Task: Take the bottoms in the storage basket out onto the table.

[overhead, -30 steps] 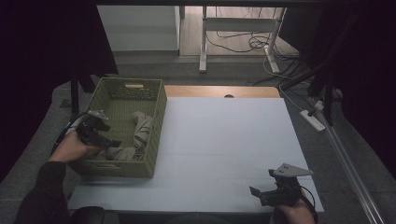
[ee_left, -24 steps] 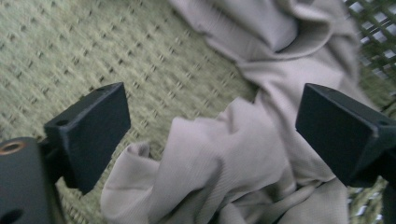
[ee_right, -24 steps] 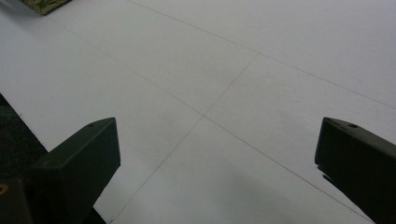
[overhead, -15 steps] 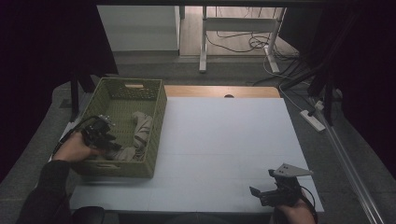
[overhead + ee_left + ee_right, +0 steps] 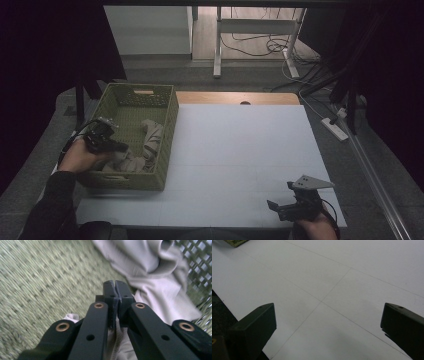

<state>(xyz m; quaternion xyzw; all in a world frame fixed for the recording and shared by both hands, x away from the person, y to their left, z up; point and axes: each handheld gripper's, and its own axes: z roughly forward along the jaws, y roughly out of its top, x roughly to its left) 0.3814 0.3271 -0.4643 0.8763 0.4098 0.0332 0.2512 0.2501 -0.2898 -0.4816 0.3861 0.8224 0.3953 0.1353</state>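
A green woven basket [image 5: 172, 115] stands on the left of the white table [image 5: 240, 145]. A beige cloth [image 5: 145, 145] lies crumpled inside it. My left gripper [image 5: 120, 146] reaches into the basket from the left side, and its jaws have just been closing. In the left gripper view its tips [image 5: 115, 286] meet, with a fold of the cloth [image 5: 155, 277] caught between the pads lower down. My right gripper [image 5: 272, 205] rests near the table's front right edge. Its jaws [image 5: 328, 317] stand wide open over bare table.
The basket's woven floor [image 5: 37, 277] shows beside the cloth and its lattice wall [image 5: 197, 270] is close behind. A wooden strip [image 5: 235, 97] runs along the table's far edge. Cables and a power strip [image 5: 332, 127] lie on the floor beyond.
My left hand has sunk a little deeper into the basket onto the cloth and its jaws have closed. My right gripper has stayed where it was.
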